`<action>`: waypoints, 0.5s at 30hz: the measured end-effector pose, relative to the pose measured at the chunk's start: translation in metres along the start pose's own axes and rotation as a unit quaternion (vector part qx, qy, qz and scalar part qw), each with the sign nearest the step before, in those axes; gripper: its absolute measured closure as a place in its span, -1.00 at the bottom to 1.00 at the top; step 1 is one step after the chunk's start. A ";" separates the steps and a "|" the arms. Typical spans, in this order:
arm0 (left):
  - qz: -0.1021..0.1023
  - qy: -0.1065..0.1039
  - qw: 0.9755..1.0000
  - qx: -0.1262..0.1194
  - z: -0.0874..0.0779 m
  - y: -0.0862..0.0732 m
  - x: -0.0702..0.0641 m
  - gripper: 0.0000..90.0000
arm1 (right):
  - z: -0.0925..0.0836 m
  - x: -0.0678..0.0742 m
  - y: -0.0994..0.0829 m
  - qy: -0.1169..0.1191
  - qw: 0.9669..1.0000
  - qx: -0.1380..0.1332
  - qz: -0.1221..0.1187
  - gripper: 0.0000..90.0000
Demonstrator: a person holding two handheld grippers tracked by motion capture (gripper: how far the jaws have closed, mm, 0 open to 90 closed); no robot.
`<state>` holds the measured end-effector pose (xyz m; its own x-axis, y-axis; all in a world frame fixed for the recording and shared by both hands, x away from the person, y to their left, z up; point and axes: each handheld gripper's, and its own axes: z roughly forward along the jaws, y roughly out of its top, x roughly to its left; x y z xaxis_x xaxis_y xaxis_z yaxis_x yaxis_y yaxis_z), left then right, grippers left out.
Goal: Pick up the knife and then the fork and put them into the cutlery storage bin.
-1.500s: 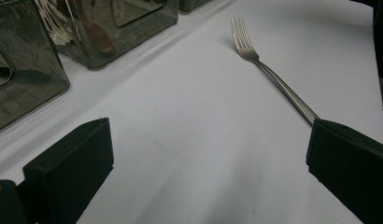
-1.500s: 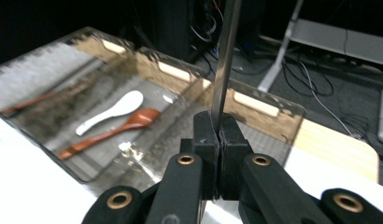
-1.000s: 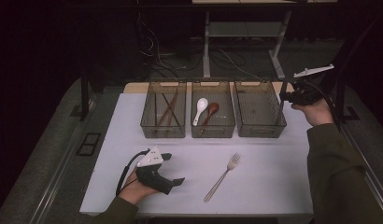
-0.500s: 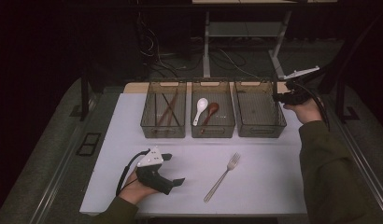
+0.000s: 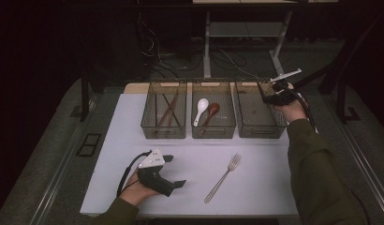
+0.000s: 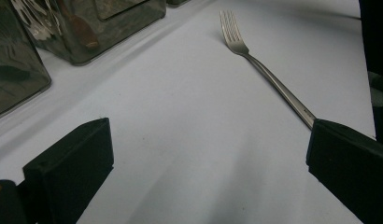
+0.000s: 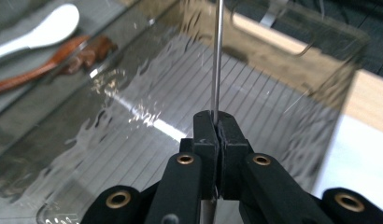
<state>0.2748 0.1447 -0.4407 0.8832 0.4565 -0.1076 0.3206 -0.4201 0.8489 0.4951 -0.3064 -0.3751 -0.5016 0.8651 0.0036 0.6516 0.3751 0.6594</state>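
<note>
My right gripper (image 5: 269, 97) hangs over the right-hand clear bin (image 5: 261, 133). In the right gripper view its jaws (image 7: 216, 125) are shut on a thin metal utensil handle (image 7: 216, 60) that sticks out over the bin's ribbed floor; the utensil's head is cut off by the frame. A silver fork (image 5: 222, 177) lies on the white table in front of the bins. My left gripper (image 5: 175, 170) rests on the table left of it and is open. In the left gripper view the fork (image 6: 259, 63) lies ahead, its handle end by the right jaw, with nothing between the jaws (image 6: 206, 154).
Three clear bins stand in a row at the back of the table (image 5: 134, 140). The left bin (image 5: 164, 132) holds dark chopsticks. The middle bin (image 5: 213, 133) holds a white spoon (image 5: 201, 108) and a brown spoon (image 5: 211, 112). Dark floor and table legs lie beyond.
My right hand has moved left and down with the utensil, from beyond the right bin's far corner to over that bin. The left gripper and the fork have stayed put.
</note>
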 end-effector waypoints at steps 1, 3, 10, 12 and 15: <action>0.000 0.000 1.000 0.000 0.000 0.000 0.000 -1.00 | 0.004 0.001 0.000 -0.002 1.000 0.007 0.000 0.94; 0.000 0.000 1.000 0.000 0.000 0.000 -0.001 -1.00 | 0.010 0.002 0.000 -0.004 1.000 0.016 -0.001 0.94; 0.005 -0.004 1.000 0.003 0.001 0.000 -0.001 -1.00 | 0.021 0.010 0.003 -0.015 0.999 0.044 -0.025 0.93; 0.006 -0.004 1.000 0.004 0.001 0.000 -0.002 -1.00 | 0.022 0.012 0.003 -0.019 0.998 0.048 -0.029 0.89; 0.007 -0.004 1.000 0.005 0.002 0.000 -0.003 -1.00 | 0.024 0.012 0.001 -0.024 0.998 0.059 -0.024 0.73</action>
<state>0.2730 0.1422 -0.4417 0.8905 0.4437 -0.1004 0.3117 -0.4344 0.8450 0.5035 -0.2877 -0.3919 -0.5083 0.8588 -0.0644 0.6905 0.4511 0.5654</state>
